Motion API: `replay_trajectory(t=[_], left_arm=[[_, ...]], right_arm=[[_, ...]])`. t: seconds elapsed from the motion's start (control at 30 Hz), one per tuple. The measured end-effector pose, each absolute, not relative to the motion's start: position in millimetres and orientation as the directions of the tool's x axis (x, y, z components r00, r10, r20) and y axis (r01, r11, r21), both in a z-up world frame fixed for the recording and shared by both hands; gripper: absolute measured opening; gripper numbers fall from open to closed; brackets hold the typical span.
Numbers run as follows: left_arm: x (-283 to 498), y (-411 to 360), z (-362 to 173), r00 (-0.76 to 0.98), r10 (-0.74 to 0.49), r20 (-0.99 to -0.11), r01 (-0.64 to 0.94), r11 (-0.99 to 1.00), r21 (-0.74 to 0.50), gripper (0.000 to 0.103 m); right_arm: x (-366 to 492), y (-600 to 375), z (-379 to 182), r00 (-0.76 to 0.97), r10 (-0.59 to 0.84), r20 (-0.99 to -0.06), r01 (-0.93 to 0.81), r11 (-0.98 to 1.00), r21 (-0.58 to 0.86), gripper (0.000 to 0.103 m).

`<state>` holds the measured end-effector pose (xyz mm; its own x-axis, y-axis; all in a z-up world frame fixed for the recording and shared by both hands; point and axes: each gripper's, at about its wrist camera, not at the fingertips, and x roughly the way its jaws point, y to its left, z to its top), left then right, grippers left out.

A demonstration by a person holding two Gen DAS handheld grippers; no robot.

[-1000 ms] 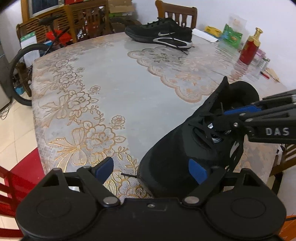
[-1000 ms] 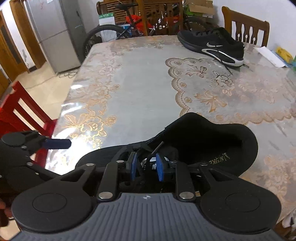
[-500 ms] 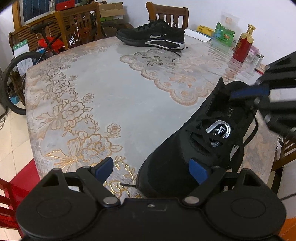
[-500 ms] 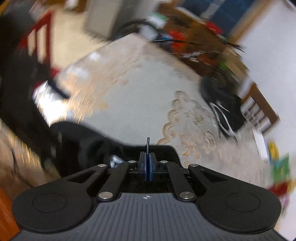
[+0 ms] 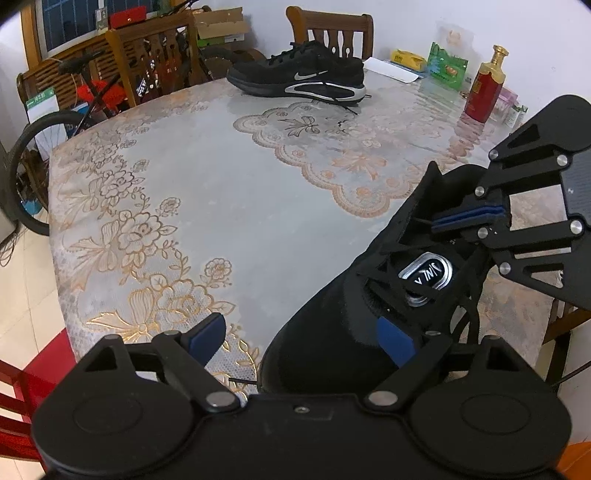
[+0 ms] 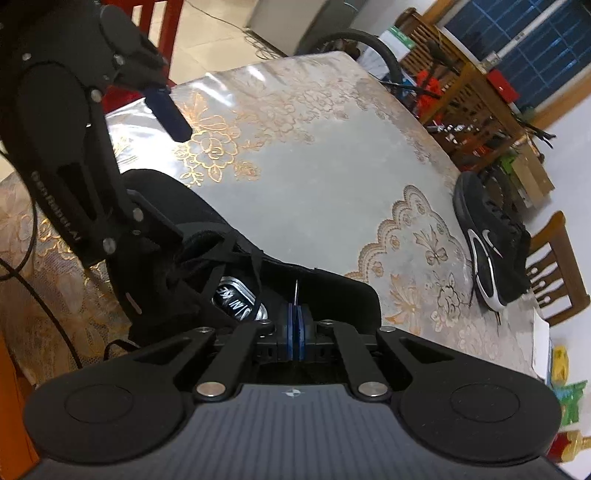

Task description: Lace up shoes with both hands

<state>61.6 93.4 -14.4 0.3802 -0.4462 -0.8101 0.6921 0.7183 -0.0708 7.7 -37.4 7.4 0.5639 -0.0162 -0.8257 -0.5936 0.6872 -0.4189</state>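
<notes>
A black shoe with a silver tongue label lies at the near edge of the table, toe toward me in the left wrist view. My left gripper stands open, its fingers straddling the toe. My right gripper is shut on the tip of a black lace above the shoe's collar; it shows from the side as the right gripper in the left wrist view. Crossed laces run over the tongue.
A second black shoe with a white swoosh lies at the table's far side. A red bottle, packets and paper stand at the back right. Wooden chairs, a bicycle and a red chair surround the floral table.
My right gripper shut on the lace tip, swung up and away from the shoe's tongue, and now holds the lace by the collar. The left gripper stayed open around the toe.
</notes>
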Motion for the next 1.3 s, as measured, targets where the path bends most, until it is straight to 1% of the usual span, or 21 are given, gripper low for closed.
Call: replay_trajectory(t=[0.2,0.33,0.5,0.7,0.87,1.13,1.2,1.3], left_arm=[[60.3,91.7,-13.9,0.389,-0.432,-0.814,0.685,0.726,-0.057,0.090],[59.8,91.6,-14.2,0.394,-0.424,-0.815,0.678,0.733,-0.054,0.091],[60.0,90.6,-13.9,0.394,-0.416,-0.819,0.674,0.737,-0.050,0.092],[57.9,88.8,-13.8,0.405,-0.407,-0.819,0.674,0.738,-0.034,0.092],[57.2,89.8,-14.6,0.408,-0.409,-0.816,0.666,0.745,-0.039,0.092],[51.5,87.2,-11.9,0.437,-0.407,-0.802,0.689,0.724,0.008,0.092],[51.4,88.4,-9.5,0.443,-0.415,-0.795,0.687,0.727,0.003,0.091],[53.7,93.7,0.2,0.444,-0.474,-0.760,0.687,0.725,-0.050,0.091]], right_arm=[[6.3,-40.8,7.1,0.556,0.049,-0.830,-0.648,0.651,-0.395,0.003],[2.3,-45.6,4.8,0.593,0.096,-0.800,-0.602,0.712,-0.361,0.003],[2.7,-51.7,1.3,0.623,0.106,-0.775,-0.510,0.806,-0.300,0.003],[23.4,-49.6,4.6,0.541,0.069,-0.838,-0.488,0.838,-0.246,0.003],[29.7,-53.6,5.8,0.509,0.091,-0.856,-0.432,0.887,-0.163,0.003],[39.5,-60.1,7.5,0.462,0.134,-0.877,-0.331,0.943,-0.031,0.003],[37.3,-60.4,7.6,0.469,0.129,-0.874,-0.327,0.944,-0.037,0.003],[33.4,-54.9,7.7,0.468,0.096,-0.879,-0.341,0.937,-0.079,0.003]])
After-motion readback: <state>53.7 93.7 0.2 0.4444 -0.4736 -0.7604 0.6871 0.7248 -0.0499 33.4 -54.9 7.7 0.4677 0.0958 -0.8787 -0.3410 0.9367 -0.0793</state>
